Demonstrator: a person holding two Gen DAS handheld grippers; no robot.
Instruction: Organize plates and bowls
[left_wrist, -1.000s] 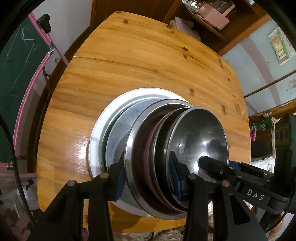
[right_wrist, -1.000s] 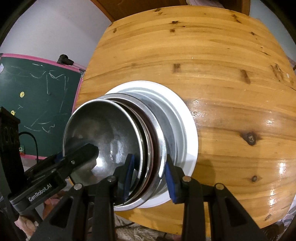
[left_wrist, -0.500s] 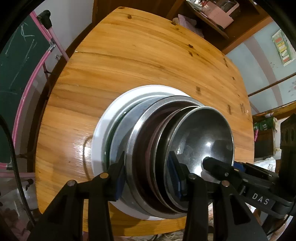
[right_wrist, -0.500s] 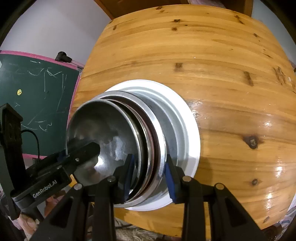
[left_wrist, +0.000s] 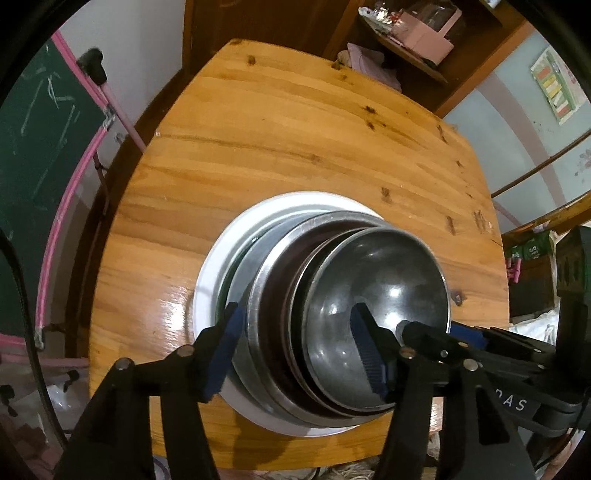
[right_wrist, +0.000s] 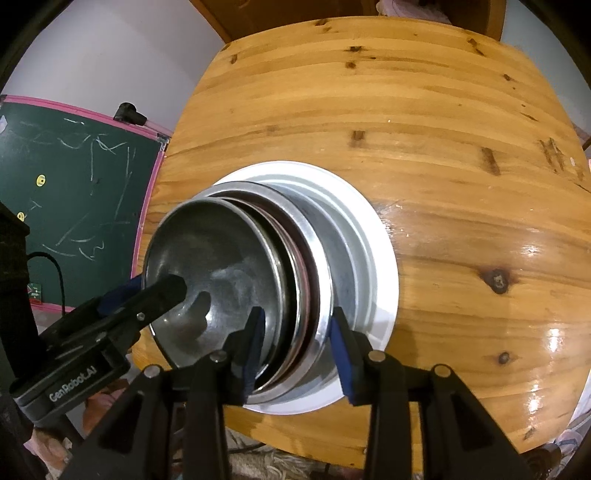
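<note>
Now your left gripper (left_wrist: 295, 354) is opening, pads clear of the nested stack of steel bowls (left_wrist: 376, 317) on the white plate (left_wrist: 210, 280) at the table's (left_wrist: 295, 147) near edge, while your right gripper (right_wrist: 295, 350) clamps its rims and looks due to release next.

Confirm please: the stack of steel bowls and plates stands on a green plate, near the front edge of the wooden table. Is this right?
Not quite. The bottom plate is white, not green; the right wrist view shows its white rim clearly under the stack of steel bowls and plates. The rest holds: the stack stands near the front edge of the wooden table.
</note>
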